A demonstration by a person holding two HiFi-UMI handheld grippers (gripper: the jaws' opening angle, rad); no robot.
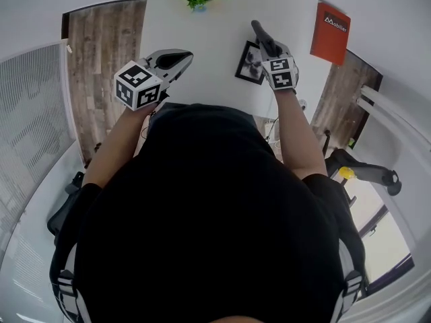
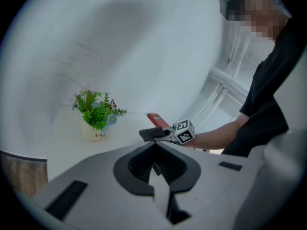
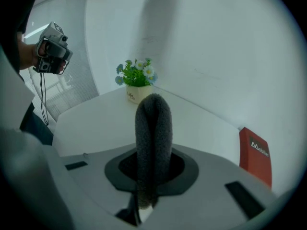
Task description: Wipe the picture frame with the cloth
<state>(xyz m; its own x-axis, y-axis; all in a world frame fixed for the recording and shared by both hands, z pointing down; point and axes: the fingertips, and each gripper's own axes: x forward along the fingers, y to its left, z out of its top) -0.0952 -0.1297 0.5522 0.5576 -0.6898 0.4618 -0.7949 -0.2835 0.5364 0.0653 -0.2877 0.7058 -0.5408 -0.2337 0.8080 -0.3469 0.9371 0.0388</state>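
We list the dark grey cloth pinched in the right gripper over the picture frame on the white tabletop, the left gripper pressed together and empty, with contact and wiped share undeterminable.

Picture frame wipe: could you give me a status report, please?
Right gripper shut on cloth, over picture frame. Left gripper shut, empty. Nothing in the way.

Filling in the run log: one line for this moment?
left hand-held gripper: shut, empty | right hand-held gripper: shut on dark grey cloth | cloth over black picture frame, contact unclear
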